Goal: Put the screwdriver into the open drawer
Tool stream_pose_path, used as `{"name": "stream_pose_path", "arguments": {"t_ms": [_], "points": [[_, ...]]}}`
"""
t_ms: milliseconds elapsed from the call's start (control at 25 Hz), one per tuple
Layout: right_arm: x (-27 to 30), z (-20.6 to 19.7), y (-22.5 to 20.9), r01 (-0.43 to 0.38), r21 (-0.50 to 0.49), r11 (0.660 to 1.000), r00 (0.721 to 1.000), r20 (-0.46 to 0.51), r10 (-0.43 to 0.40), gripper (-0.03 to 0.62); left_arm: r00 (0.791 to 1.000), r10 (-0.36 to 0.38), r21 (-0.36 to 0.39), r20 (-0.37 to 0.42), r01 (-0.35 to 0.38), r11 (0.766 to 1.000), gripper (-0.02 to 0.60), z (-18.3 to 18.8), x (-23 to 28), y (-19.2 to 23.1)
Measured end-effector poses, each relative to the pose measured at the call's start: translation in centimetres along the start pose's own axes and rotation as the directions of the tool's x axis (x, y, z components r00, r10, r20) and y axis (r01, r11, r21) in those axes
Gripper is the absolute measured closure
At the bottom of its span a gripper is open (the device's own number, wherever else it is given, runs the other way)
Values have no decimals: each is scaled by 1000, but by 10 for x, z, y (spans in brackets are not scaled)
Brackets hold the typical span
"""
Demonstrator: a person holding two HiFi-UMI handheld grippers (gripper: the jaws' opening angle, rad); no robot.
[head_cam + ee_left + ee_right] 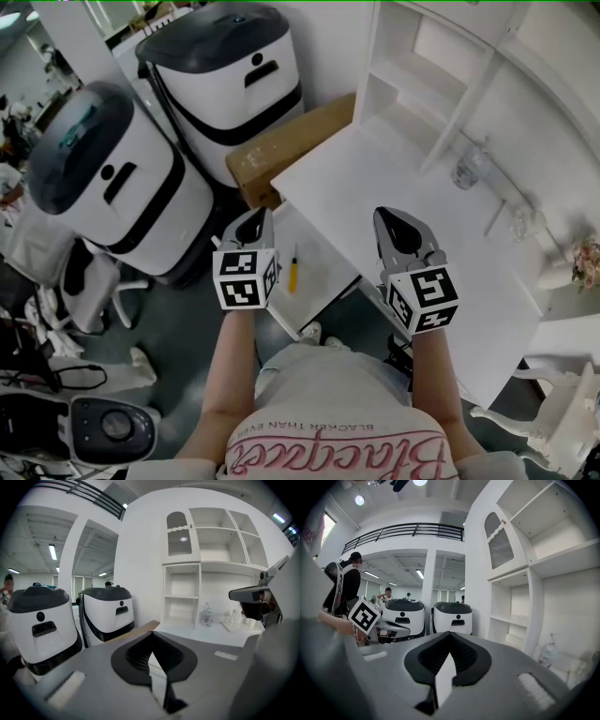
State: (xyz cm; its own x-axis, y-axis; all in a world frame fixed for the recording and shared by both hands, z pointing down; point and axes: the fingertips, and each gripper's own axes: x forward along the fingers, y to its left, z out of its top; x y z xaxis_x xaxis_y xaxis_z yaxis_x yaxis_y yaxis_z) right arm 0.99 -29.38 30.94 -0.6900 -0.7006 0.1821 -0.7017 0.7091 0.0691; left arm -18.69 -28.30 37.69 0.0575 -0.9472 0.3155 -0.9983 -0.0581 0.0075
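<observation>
Two grippers in frame, both held above the open drawer (325,265). The left gripper (255,220) hangs over the drawer's left edge. The right gripper (389,217) hangs over its right side, at the front edge of the white desk (403,173) the drawer pulls out from.

Jaws: the left pair is pressed together with nothing between (tips meet in the left gripper view). The right pair is likewise pressed together and empty in the right gripper view.

Screwdriver (292,272), yellow handle: lies flat on the drawer floor toward its left side, just right of the left gripper's marker cube (246,278), touching neither gripper.

Judgement: the placing step looks done. The drawer stands pulled out to receive the tool. Both grippers are held up clear of the drawer and point roughly level toward the desk's shelving. That reads as a rest posture, not an approach.

Count:
- 2 grippers, each with 1 marker cube
- 1 screwdriver
- 1 open drawer
- 1 desk
- 1 cardboard box (291,141), beyond the drawer at the desk's left end
- 2 white-and-black rounded machines (220,66), beyond and left of the drawer
- 2 glass jars (468,170) on the desk, beyond and right of the drawer (second one faint)
</observation>
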Motion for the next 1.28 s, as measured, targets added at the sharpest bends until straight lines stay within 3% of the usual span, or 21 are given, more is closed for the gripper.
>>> {"name": "stream_pose_path", "arguments": {"t_ms": [240,600,1280], "points": [[0,17,-1,17,-9,1000,998,59,-17,592,992,32,28,121,-36,999,563,39,-21,13],[-6,39,4,19,-39,999,992,127,-14,592,957,69,50,281,-86,995,564,84,-59,35],[-20,72,9,60,-61,996,972,230,-44,594,907,86,71,413,-127,989,563,117,-103,54]]}}
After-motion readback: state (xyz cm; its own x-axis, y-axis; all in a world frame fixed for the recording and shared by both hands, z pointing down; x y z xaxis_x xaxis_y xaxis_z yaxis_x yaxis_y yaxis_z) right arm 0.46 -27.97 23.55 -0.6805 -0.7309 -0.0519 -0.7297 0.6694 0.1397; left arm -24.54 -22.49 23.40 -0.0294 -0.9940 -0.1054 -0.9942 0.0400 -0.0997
